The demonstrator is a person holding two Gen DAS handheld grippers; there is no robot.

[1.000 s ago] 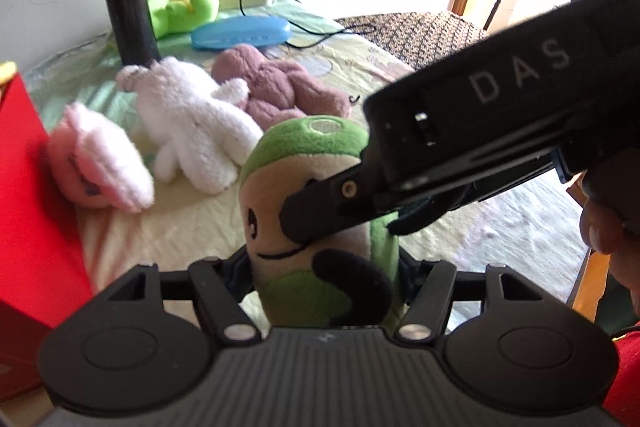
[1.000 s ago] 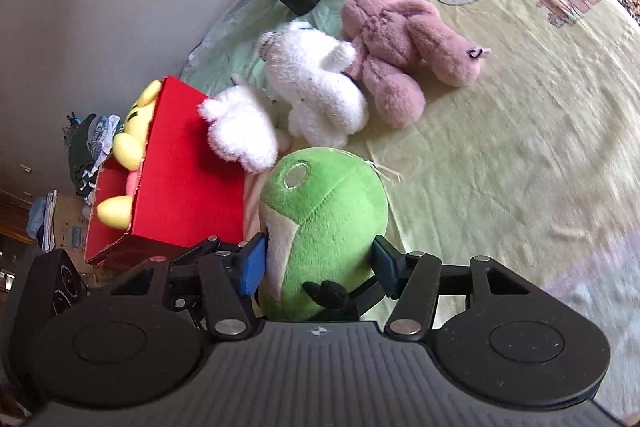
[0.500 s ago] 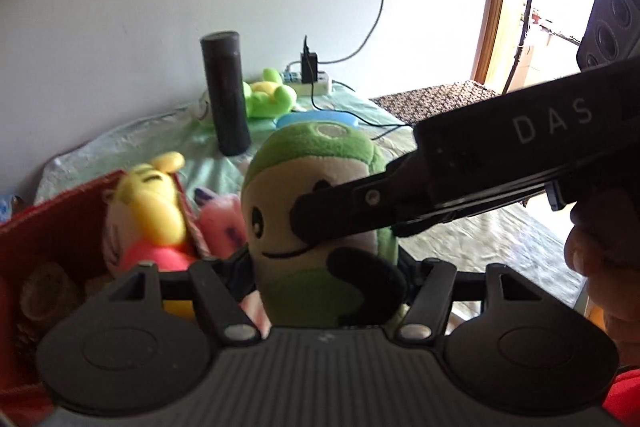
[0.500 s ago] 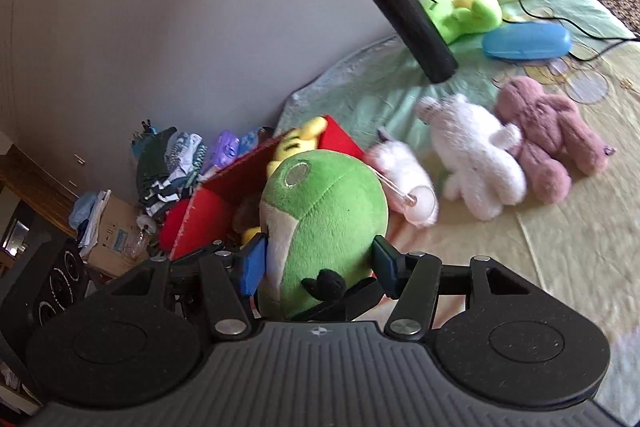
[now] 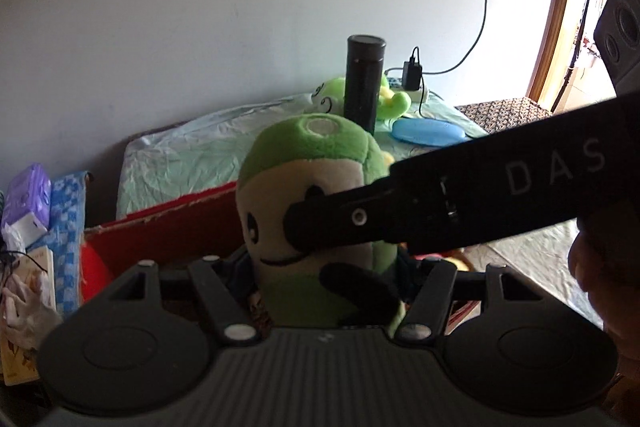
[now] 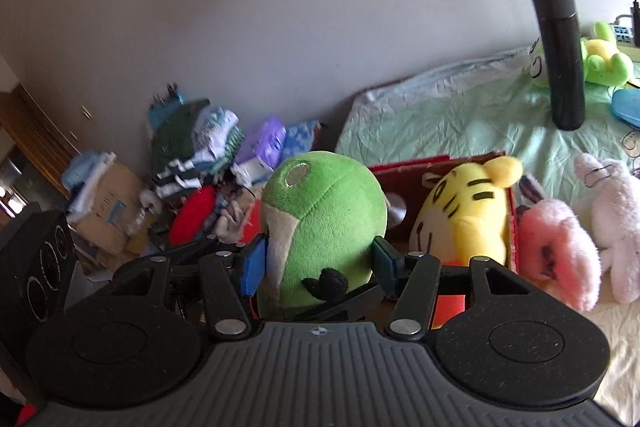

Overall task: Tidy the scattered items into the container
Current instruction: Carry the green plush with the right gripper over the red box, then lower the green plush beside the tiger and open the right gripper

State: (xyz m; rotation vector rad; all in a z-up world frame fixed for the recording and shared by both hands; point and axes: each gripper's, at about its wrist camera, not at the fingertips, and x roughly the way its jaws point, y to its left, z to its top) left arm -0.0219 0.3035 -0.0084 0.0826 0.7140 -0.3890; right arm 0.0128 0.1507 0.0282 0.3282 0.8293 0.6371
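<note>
A green plush toy [image 5: 308, 163] with a cream face stands upright between the fingers of my left gripper [image 5: 322, 263], which is shut on its lower body. My right gripper [image 6: 320, 261] is shut on the same green plush toy [image 6: 324, 211], its blue pads [image 6: 254, 263] pressing both sides. One finger of the right gripper [image 5: 360, 223] crosses the toy's face in the left wrist view. The toy hangs over the near end of the red box [image 6: 412, 167], which holds a yellow tiger plush [image 6: 464, 223]. The red box wall [image 5: 172, 227] shows behind the toy.
A pink plush [image 6: 560, 247] and a white plush [image 6: 612, 211] lie on the bed right of the box. Farther back stand a black bottle [image 6: 560, 59], a green frog plush [image 6: 604, 61] and a blue case [image 5: 428, 133]. Piled clothes [image 6: 192, 155] lie left, beyond the bed.
Both grippers have lifted the green plush off the bed and carried it left, from beside the red box to above it. Their grip has not changed.
</note>
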